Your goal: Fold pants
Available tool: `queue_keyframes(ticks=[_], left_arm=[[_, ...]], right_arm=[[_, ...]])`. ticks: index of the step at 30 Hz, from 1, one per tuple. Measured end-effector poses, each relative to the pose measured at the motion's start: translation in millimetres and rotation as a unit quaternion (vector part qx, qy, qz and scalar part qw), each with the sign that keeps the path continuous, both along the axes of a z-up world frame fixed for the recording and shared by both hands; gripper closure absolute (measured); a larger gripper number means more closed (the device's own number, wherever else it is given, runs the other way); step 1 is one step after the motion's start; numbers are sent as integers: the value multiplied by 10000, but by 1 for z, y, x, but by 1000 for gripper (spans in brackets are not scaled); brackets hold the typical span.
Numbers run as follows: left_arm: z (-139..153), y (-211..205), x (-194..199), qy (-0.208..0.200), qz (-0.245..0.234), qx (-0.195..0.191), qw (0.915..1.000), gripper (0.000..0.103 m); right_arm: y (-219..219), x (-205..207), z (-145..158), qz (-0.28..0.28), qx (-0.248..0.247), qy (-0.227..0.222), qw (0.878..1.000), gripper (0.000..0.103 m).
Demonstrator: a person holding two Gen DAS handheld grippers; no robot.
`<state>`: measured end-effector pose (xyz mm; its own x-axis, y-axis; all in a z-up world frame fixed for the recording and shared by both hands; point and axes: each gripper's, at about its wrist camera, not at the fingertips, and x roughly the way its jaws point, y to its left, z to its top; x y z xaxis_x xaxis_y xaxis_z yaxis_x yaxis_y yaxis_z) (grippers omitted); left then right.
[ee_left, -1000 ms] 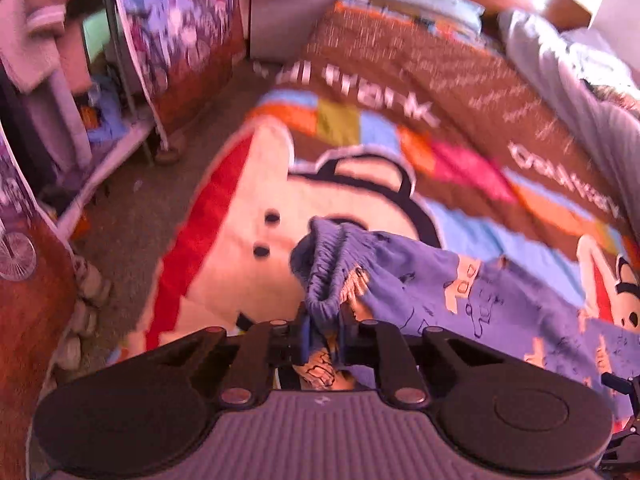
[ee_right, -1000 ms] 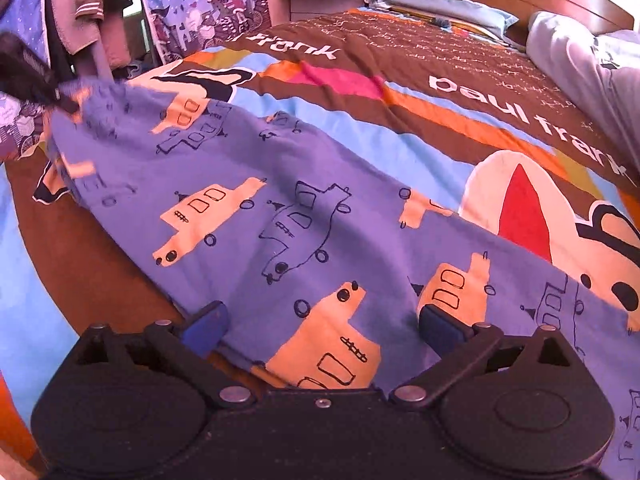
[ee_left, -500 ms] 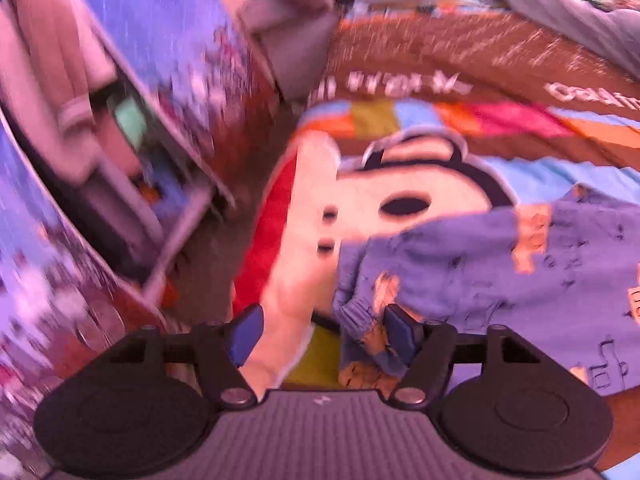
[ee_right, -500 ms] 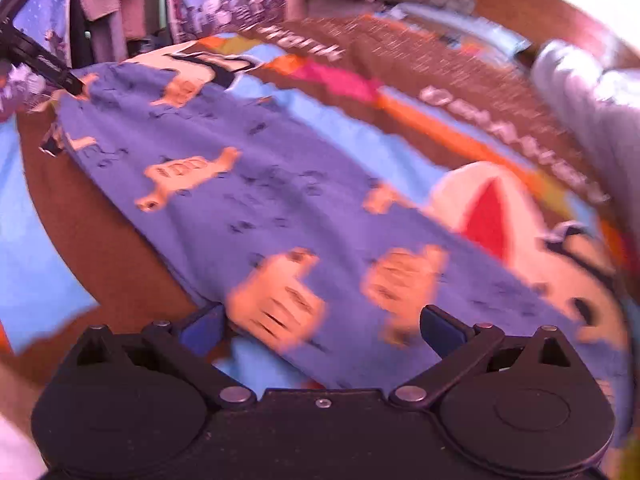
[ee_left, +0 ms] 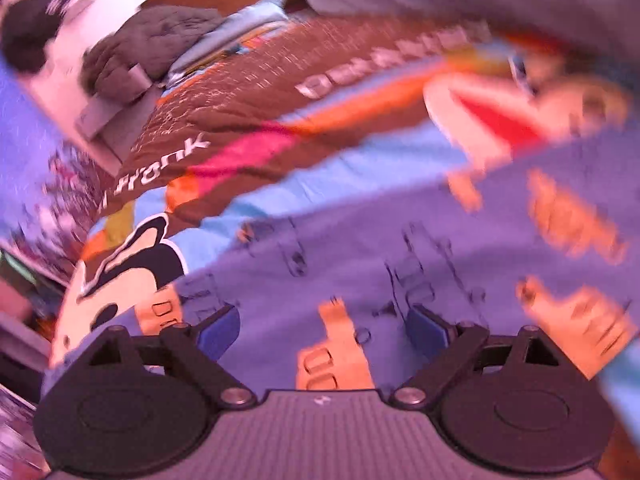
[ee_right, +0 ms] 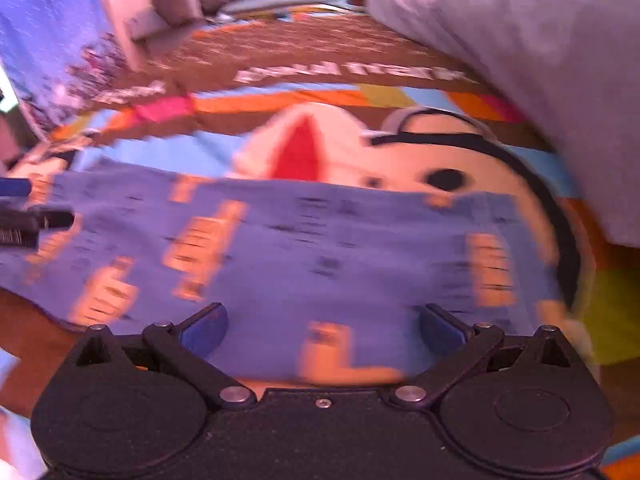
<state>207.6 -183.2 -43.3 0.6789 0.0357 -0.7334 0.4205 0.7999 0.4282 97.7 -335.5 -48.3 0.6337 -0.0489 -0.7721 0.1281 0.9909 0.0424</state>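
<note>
Pants: purple, car-printed, lying flat along the bedspread; no fold visible, all folding remains. Left gripper: spread wide, empty. Right gripper: likewise released.

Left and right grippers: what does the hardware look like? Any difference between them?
Both share one build: left gripper and right gripper have blue finger pads on black linkage arms with silver pivot screws, flanked by two round black housings. The left's centre body is ribbed grey with a small white mark; the right's is black. No cables visible.
</note>
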Motion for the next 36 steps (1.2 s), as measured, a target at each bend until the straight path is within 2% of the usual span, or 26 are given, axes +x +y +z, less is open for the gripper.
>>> queue_keyframes(ticks=[2,3,4,6,8,9,13,14,16,17,20,22,25,27,29,30,32,34,36], left_arm=[[-4,-5,-11,-360,-259,209,9988,7],[-4,-4,-14,-402,-388,303,9980,7],[-2,-6,-17,-426,-543,408,9968,7],[5,-10,-21,-435,-709,508,9952,7],[19,-20,-20,-503,-791,246,9953,6],[28,-28,-20,-531,-829,25,9951,4],[45,-93,-3,-335,-1039,-772,9910,0],[46,-111,0,-221,-1134,-833,9898,1],[44,-151,11,-61,-1403,-845,9865,1],[40,-171,16,-27,-1539,-790,9849,1],[22,-218,31,161,-1802,-618,9816,1],[3,-247,42,397,-1883,-488,9801,1],[-25,-272,52,433,-1682,-354,9842,3],[-34,-277,60,522,-1420,-482,9873,2],[-30,-276,69,693,-1276,-669,9871,3],[-25,-274,73,728,-1242,-699,9871,7],[-8,-267,78,526,-1123,-710,9897,7],[10,-257,78,447,-1070,-948,9887,7],[26,-246,77,814,-1020,-1393,9816,7]], right_arm=[[-23,-8,-1,-346,-152,-2,9993,1],[-40,-15,0,-544,38,-89,9985,1],[-56,-22,-1,-632,501,-268,9964,1],[-92,-40,-2,-875,1764,-763,9774,1],[-115,-54,-6,-1097,2538,-1088,9548,1],[-125,-62,-7,-1299,2753,-1215,9448,1],[-148,-79,-10,-1777,3155,-1322,9227,1],[-153,-81,-15,-1818,3464,-1280,9114,1],[-163,-81,-32,-1918,4234,-1092,8787,1],[-164,-83,-35,-1950,4346,-1121,8721,1],[-164,-84,-35,-1914,4403,-1190,8691,1],[-167,-85,-37,-1982,4444,-1273,8643,6],[-172,-88,-41,-2295,4426,-1316,8568,21],[-173,-84,-45,-2781,4321,-1307,8479,42],[-169,-80,-46,-3065,4150,-1262,8473,53],[-168,-79,-47,-3137,4069,-1263,8485,57],[-163,-81,-46,-3222,3959,-1301,8500,58],[-161,-81,-48,-3266,3987,-1329,8466,58],[-161,-82,-51,-3388,4066,-1341,8378,60]])
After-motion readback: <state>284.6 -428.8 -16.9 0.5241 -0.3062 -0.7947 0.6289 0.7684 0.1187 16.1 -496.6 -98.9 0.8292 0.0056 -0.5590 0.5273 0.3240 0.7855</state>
